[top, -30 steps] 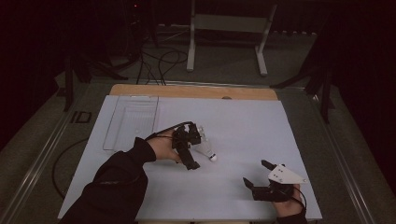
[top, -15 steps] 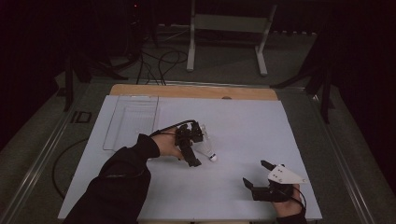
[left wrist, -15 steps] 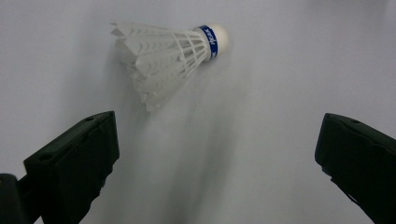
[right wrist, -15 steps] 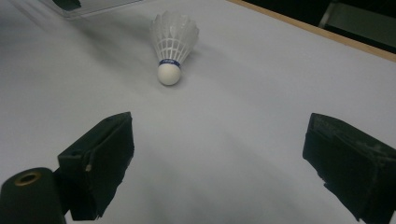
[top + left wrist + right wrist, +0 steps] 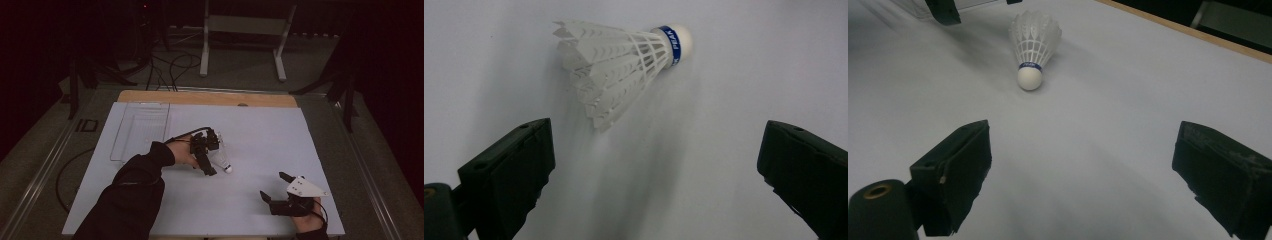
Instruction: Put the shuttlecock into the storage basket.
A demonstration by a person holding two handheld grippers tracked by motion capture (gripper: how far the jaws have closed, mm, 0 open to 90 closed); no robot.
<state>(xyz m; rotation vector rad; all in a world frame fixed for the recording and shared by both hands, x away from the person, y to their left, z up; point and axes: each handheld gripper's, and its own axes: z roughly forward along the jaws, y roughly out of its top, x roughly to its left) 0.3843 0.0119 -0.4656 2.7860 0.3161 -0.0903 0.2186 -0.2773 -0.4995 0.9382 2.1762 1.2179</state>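
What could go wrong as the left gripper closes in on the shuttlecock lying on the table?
The shuttlecock lies on its side, ahead of the open left gripper, not between its jaws; closing now would likely miss. A jaw touching the feather skirt might bend it or roll the shuttlecock off across the smooth white table. The right gripper rests apart, too far to steady it.

White feathered shuttlecock (image 5: 624,60), blue band reading PEAK around pale cork head. Lying on its side on white table sheet, near middle, cork end touching the surface.
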